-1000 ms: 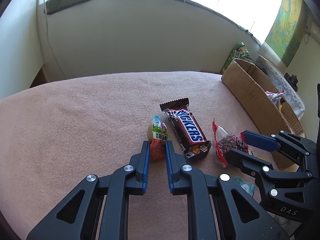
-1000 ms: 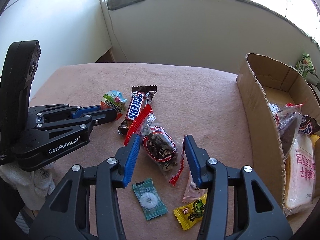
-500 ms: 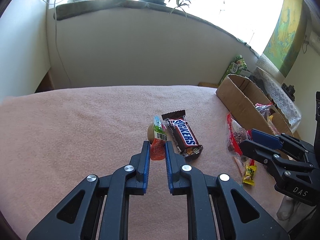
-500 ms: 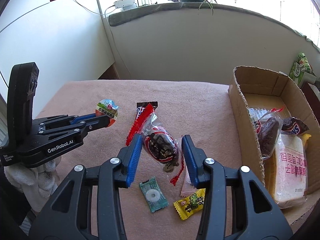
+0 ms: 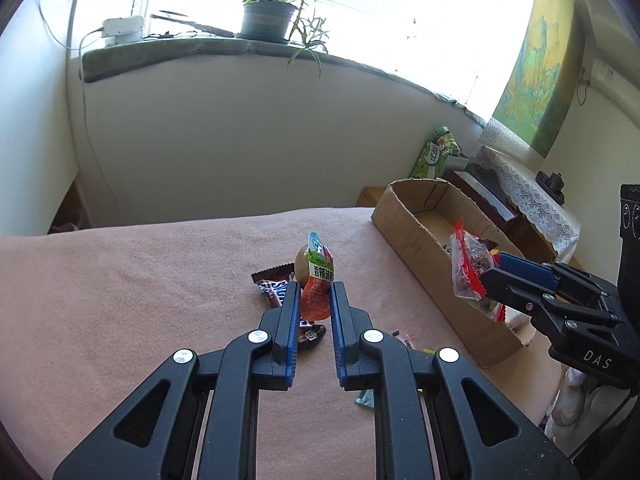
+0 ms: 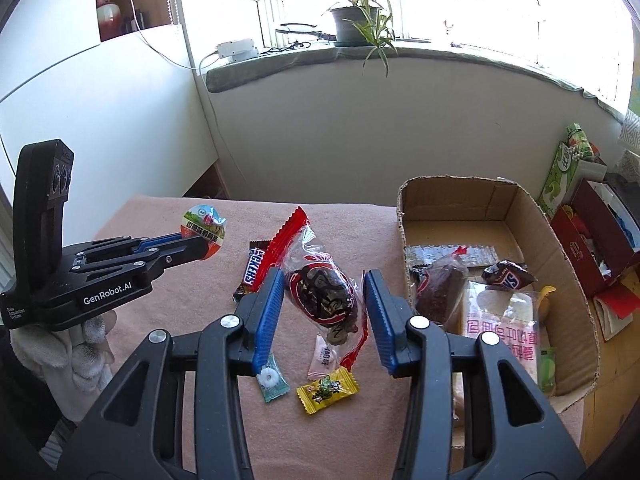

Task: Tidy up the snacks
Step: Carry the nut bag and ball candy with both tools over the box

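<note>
The left tongs [image 5: 314, 300] were clamped on a small round snack cup [image 5: 316, 276] with a green and orange label, holding it clear above the pink-covered counter [image 5: 140, 300]. In the right wrist view the same cup [image 6: 203, 227] stood at the tip of the left tongs [image 6: 192, 246], raised over the counter's left part. The right tongs [image 6: 325, 300] were clamped on a clear packet with red edges [image 6: 322, 292] full of dark dried fruit, also lifted off the cloth; from the left wrist view that packet [image 5: 468, 268] hung in front of the cardboard box [image 5: 420, 248], near its long side wall. A Snickers bar [image 6: 256, 268] lay flat on the counter behind the lifted packet, partly hidden by it. Below the right tongs lay three small sweets on the cloth: a teal wrapper with a white ring [image 6: 272, 380], a pale pink sachet [image 6: 324, 358] and a yellow candy [image 6: 328, 390], close together. The box [image 6: 404, 208] stood at the counter's right edge and held a second dark fruit packet [image 6: 438, 292], a mini Snickers [image 6: 508, 278] and a pale bag with pink print [image 6: 500, 332].
</note>
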